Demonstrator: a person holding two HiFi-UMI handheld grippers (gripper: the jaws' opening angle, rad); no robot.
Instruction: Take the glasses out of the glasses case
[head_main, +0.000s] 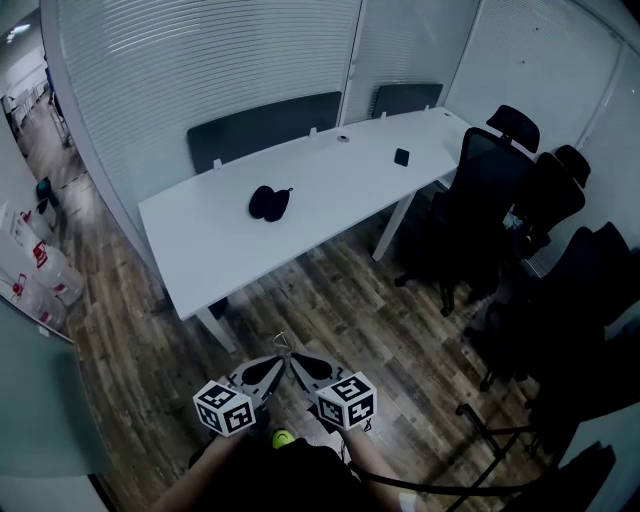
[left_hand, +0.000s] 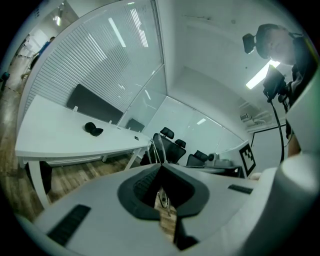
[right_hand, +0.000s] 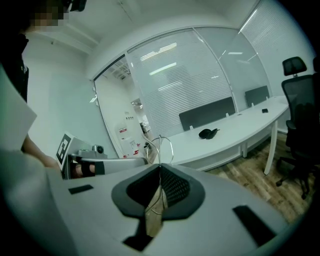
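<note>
Left hand-held gripper (head_main: 272, 362) and right hand-held gripper (head_main: 300, 362) are clenched tip to tip on a thin wire frame (right_hand: 160, 150), judged to be the glasses. The black oval glasses case (head_main: 269, 202) is seen far ahead on the white tabletop (head_main: 330, 190), well apart, long axis left-right, neither hand clearly nearer. No writing is readable.

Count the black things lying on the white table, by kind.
Case: 1
Small flat item: 1
Total: 2
</note>
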